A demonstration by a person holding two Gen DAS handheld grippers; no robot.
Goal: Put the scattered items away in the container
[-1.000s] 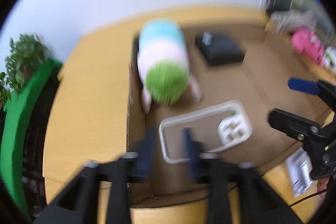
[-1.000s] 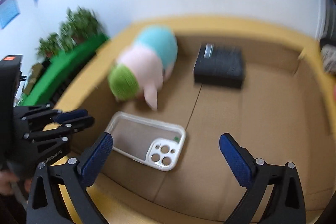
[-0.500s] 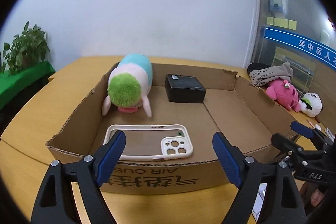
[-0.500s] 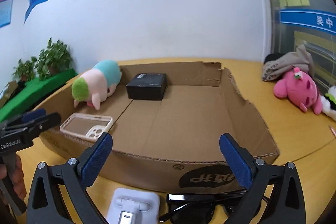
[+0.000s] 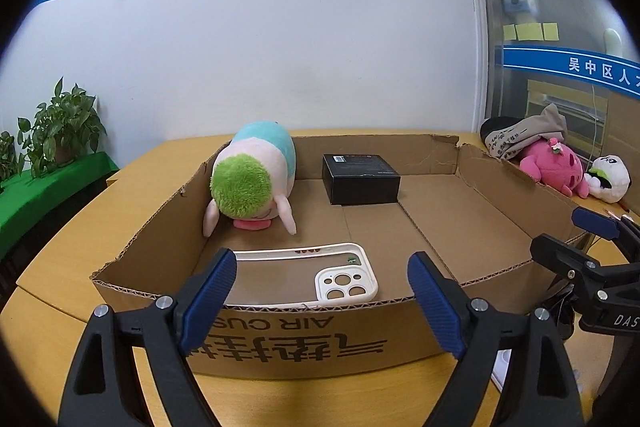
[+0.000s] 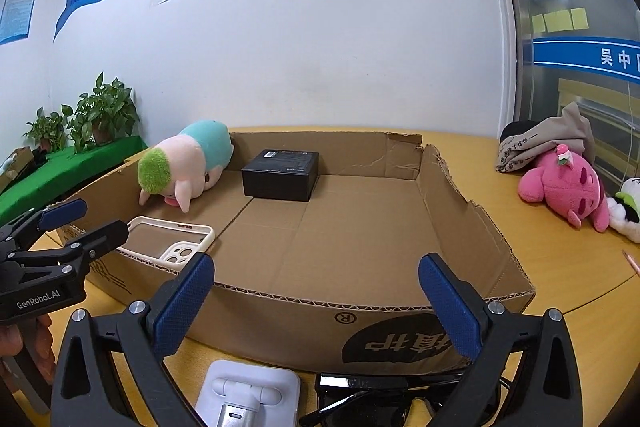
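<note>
A shallow cardboard box sits on the wooden table. Inside lie a green-headed plush toy, a black box and a white phone case. My left gripper is open and empty, held in front of the box's near wall. My right gripper is open and empty, also in front of the near wall. Below it on the table lie a white phone stand and black sunglasses.
A pink plush, a white plush and a grey bag lie on the table right of the box. Potted plants stand on a green ledge at left. A white wall is behind.
Both grippers have pulled back from over the box to in front of its near wall. The left gripper has opened wide; the phone case lies released in the box.
</note>
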